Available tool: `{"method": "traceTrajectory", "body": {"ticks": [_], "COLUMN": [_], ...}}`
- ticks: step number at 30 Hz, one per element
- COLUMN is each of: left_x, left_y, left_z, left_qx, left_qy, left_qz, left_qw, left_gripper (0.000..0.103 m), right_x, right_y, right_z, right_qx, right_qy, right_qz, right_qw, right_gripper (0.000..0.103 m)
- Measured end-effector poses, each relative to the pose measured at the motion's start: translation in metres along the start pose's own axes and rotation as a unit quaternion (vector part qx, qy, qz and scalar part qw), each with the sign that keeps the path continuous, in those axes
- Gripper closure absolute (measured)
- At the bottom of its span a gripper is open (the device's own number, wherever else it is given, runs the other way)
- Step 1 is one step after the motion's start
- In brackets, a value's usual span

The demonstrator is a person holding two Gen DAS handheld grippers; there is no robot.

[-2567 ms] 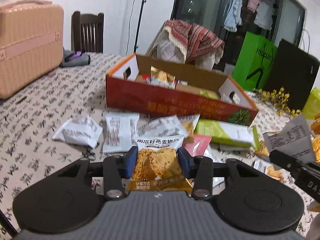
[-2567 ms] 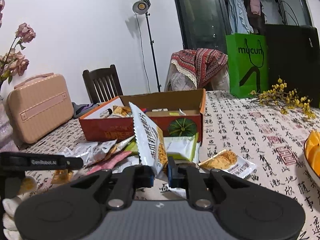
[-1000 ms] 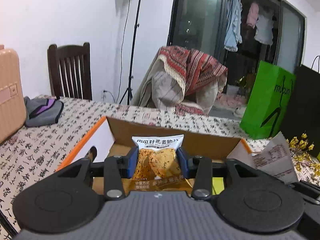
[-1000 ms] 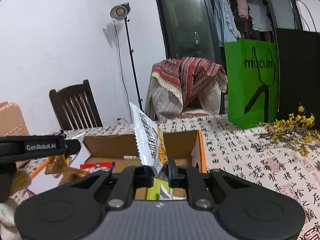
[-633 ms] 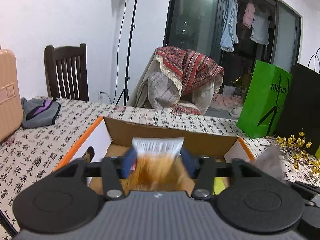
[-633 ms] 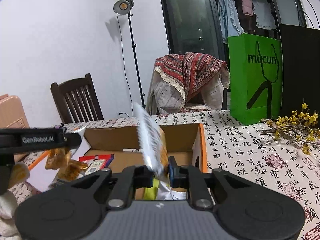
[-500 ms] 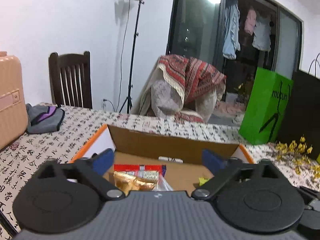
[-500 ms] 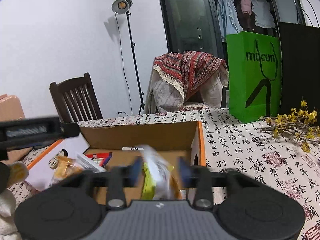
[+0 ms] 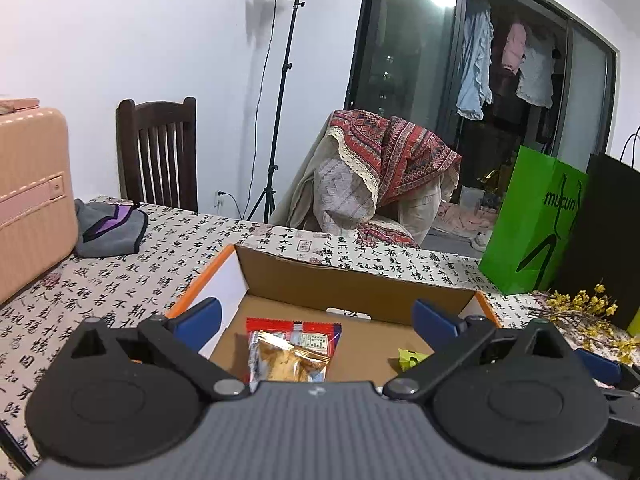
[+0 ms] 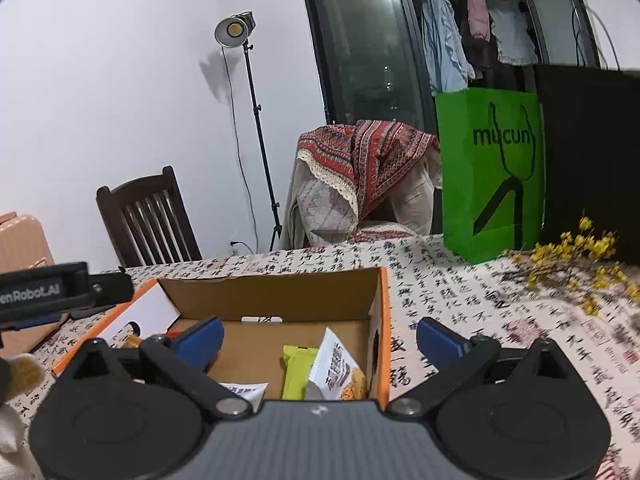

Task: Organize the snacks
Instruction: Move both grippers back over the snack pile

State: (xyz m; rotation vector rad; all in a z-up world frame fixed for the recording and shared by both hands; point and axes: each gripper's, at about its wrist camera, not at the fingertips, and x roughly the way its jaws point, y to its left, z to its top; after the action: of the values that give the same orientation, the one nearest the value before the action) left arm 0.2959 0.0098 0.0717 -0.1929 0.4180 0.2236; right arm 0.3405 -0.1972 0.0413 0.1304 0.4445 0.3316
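Left wrist view: both grippers' fingers (image 9: 198, 312) just spread wide, empty, over the box (image 9: 352, 288).

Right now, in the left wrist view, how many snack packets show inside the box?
3: a red packet mid-floor, a golden packet overlapping its near end, a green packet toward the right. The left gripper body may hide more.

Left gripper (image 9: 316, 316): jaws have just been opening and now stand wide with nothing between them. The orange cracker packet (image 9: 290, 362) it carried now lies in the cardboard box (image 9: 352, 284). Right gripper (image 10: 320, 334): jaws likewise just opened and bare. Its white cracker packet (image 10: 336, 368) now leans inside the box against the right wall, beside a green packet (image 10: 298, 372).
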Motion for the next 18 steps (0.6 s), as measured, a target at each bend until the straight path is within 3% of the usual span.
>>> {"method": "traceTrajectory", "body": {"ticks": [8, 18], "left_x": [-0.040, -0.084], "left_y": [0.008, 0.028], "left_z": [-0.002, -0.034], "left_qx": [0.016, 0.021], "left_qy": [-0.007, 0.002], "left_qz": [-0.001, -0.011], "left_qw": [0.9999, 0.9997], "left_gripper": [0.000, 0.000], "right_x": [-0.042, -0.095], "right_y": [0.006, 0.001], "right_z": [0.006, -0.019], "right_qx": [-0.020, -0.042], "right_qy": [-0.009, 0.007], "right_qz": [-0.001, -0.016], "right_qw": [1.000, 0.999], "right_gripper": [0.000, 0.000]}}
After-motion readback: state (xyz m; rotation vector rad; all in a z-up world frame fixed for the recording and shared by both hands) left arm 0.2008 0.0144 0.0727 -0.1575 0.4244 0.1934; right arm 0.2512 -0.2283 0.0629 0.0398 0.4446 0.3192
